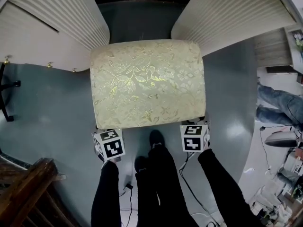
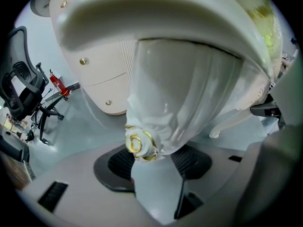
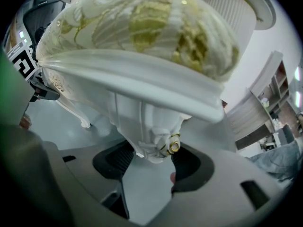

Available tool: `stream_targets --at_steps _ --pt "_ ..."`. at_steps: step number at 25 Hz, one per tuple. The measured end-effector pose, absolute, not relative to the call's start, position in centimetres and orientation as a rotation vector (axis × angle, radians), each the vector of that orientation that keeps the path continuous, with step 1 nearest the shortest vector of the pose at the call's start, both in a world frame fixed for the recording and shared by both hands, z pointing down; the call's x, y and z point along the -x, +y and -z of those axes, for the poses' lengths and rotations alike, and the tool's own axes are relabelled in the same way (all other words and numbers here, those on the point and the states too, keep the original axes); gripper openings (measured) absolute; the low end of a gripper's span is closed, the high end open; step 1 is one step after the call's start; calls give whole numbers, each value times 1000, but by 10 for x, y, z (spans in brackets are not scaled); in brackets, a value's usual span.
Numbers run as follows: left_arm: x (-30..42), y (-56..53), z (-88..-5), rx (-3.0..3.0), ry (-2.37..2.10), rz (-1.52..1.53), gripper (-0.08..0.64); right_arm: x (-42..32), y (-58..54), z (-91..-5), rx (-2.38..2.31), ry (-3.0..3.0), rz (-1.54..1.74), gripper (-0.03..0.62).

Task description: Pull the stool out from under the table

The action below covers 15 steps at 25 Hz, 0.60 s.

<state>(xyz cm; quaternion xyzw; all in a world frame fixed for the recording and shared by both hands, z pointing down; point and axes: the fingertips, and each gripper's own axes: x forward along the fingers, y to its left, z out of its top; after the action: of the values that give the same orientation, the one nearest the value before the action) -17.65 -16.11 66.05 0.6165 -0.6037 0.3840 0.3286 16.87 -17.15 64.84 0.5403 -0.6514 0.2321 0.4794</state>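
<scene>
Crosswise on the floor [image 1: 47,108], the brocade stool [image 1: 147,83] meets the gap between the table's fluted pedestals [image 1: 227,18]; left gripper [image 2: 154,159] and right gripper [image 3: 150,162] fingers [image 2: 118,163] clamp its front legs [image 2: 175,93], hidden overhead by the cushion [image 1: 142,60].

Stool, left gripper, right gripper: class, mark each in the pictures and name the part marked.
stool [image 1: 147,82]: head view, middle of the floral seat cushion.
left gripper [image 2: 154,157]: left gripper view, midway between its jaws, at the leg.
right gripper [image 3: 150,157]: right gripper view, midway between its jaws, at the leg.
</scene>
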Motion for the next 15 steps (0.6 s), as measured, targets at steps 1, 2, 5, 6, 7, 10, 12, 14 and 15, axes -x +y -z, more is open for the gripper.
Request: stream_targets --at_steps 1,2,5,6,7,10,12,14,15 --pt "176 -161 -660 -1610 -1576 -1007 252 -168 -171 -649 -1316 -1587 -572 258" --pt "176 -161 -659 -1607 -1573 -1010 252 -168 -171 -649 -1314 -1585 -578 258" --pt "176 -160 -657 -1605 -1567 -1015 252 -169 -168 -648 -1312 -1575 -587 258" --pt "176 -160 -657 -1607 -1567 -1017 252 -170 -168 -648 -1312 -1571 -587 258" --pt "176 -161 -657 -1610 -1567 -1018 252 -170 -167 -648 -1312 -1568 -587 259" --pt "177 -161 -658 -1604 -1568 -1022 252 -169 -169 -649 -1319 -1559 -595 259" --pt "177 -162 -658 -1594 -1576 -1022 252 -169 -169 -649 -1328 -1547 -601 260" --pt "176 -163 -658 -1582 -1581 -1019 253 -170 -170 -648 -1333 -1537 -600 261" --pt "176 -161 -658 -1570 -1580 -1016 253 -171 -170 -648 -1333 -1535 -598 261"
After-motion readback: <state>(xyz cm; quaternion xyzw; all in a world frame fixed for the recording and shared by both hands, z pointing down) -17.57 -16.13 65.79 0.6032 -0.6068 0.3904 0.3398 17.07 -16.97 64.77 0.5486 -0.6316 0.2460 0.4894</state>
